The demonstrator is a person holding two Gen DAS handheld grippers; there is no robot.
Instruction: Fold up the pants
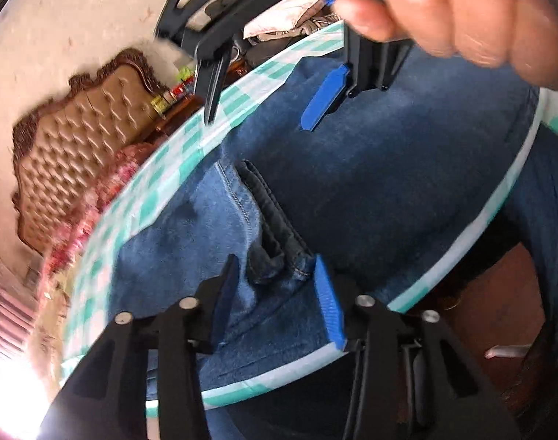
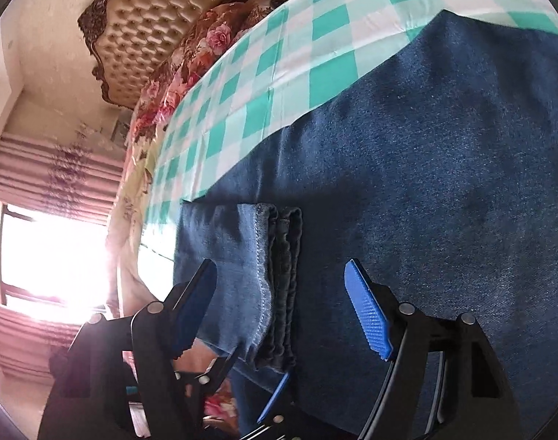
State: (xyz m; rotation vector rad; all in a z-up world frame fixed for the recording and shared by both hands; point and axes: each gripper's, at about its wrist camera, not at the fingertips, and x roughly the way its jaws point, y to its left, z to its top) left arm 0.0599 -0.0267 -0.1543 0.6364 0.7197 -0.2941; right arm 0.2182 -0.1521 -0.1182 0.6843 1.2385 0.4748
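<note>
Blue denim pants (image 1: 389,183) lie folded on a table with a teal and white checked cloth (image 1: 161,179). The leg hems (image 1: 275,234) rest on top of the lighter waist part. My left gripper (image 1: 279,293) is open just above the hems near the table's near edge. My right gripper (image 2: 282,300) is open over the same hems (image 2: 282,275), with the pants (image 2: 425,201) spreading to the right. In the left wrist view the right gripper (image 1: 271,99) shows at the top with a hand on it.
The checked cloth (image 2: 286,73) reaches to the far table edge. A tufted brown headboard (image 2: 143,36) and a floral bedcover (image 2: 190,66) stand beyond it. A bright window (image 2: 51,256) with pink curtains is at the left. A clothes pile (image 1: 290,18) lies behind the table.
</note>
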